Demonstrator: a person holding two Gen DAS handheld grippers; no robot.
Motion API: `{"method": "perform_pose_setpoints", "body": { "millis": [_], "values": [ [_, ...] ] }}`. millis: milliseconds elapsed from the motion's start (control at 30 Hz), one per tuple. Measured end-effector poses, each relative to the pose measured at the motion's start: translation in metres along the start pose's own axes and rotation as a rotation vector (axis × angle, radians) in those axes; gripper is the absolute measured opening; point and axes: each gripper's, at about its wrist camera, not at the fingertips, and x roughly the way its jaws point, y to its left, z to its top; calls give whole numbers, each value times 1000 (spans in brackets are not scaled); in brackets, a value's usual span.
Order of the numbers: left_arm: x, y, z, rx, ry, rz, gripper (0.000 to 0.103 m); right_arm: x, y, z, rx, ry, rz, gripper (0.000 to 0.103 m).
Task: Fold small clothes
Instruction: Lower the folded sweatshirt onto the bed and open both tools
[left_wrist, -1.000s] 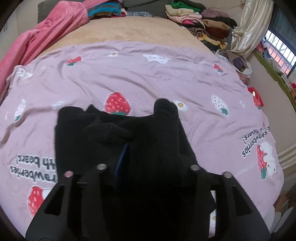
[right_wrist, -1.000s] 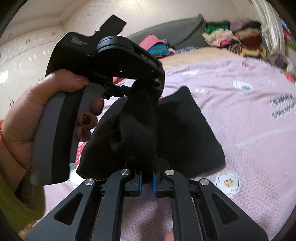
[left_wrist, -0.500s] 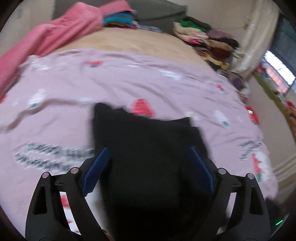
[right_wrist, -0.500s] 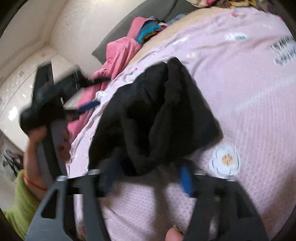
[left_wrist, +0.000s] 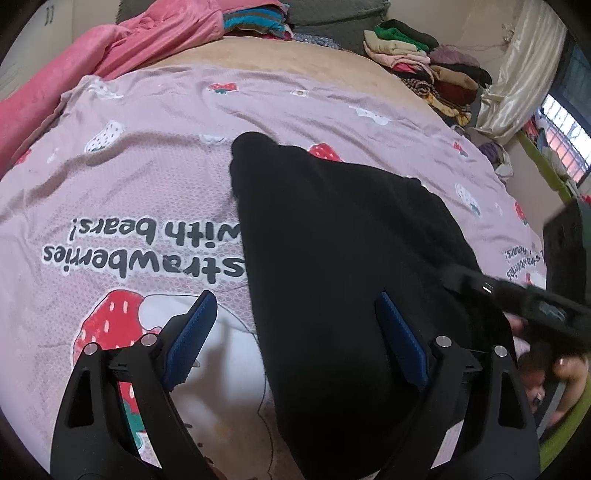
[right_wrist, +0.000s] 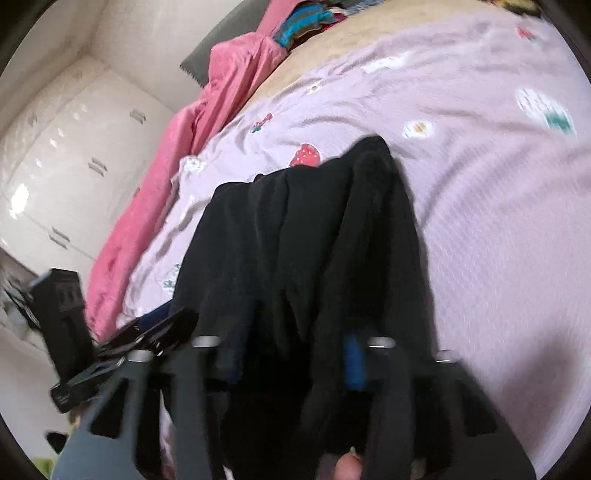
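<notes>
From the left wrist I see my left tool (left_wrist: 295, 332) spread wide, gripping nothing, over the black garment (left_wrist: 343, 258) lying on the pink strawberry bedsheet (left_wrist: 129, 177). From the right wrist, blurred, my right tool (right_wrist: 291, 354) also stands apart, the black garment (right_wrist: 295, 236) lying between its fingers on the bed.

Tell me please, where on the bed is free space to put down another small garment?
Free: the lilac strawberry-print sheet left of the black fleece garment, up to the pink blanket; also the sheet to its right in the right wrist view. Crowded: the far end, with folded clothes stacks, and near the open left claw.
</notes>
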Motion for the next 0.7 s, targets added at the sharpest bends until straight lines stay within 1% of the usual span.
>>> {"method": "perform_pose_setpoints", "body": {
  "millis": [33, 67, 200, 267, 367, 433, 467, 567, 633, 700],
  "values": [
    [-1, -3, 0, 8, -1, 3, 81, 0, 6, 2, -36, -2, -34, 21],
    [-2, -6, 0, 16, 5, 1, 81, -4, 18, 6, -89, -3, -61, 20],
    [-9, -18, -3, 37, -6, -17, 81, -27, 45, 22, -243, -57, -90, 19],
    [-10, -24, -6, 46, 1, -29, 81, -30, 43, 23, -288, -64, -126, 19],
    [-6, -31, -12, 71, 20, -27, 81, -15, 26, 18, -349, -30, -200, 19],
    [-1, -32, -16, 74, 39, -28, 81, 2, 4, 11, -302, 10, -216, 19],
    [0, -32, -17, 73, 44, -32, 81, 4, -2, 8, -284, 8, -210, 19],
    [2, -33, -19, 74, 47, -32, 81, 1, -12, 1, -249, -40, -187, 23],
    [1, -33, -19, 72, 49, -33, 81, 2, -15, 0, -215, -57, -200, 31],
    [0, -34, -19, 77, 48, -30, 81, 0, -17, -1, -185, -68, -215, 36]
  ]
}}
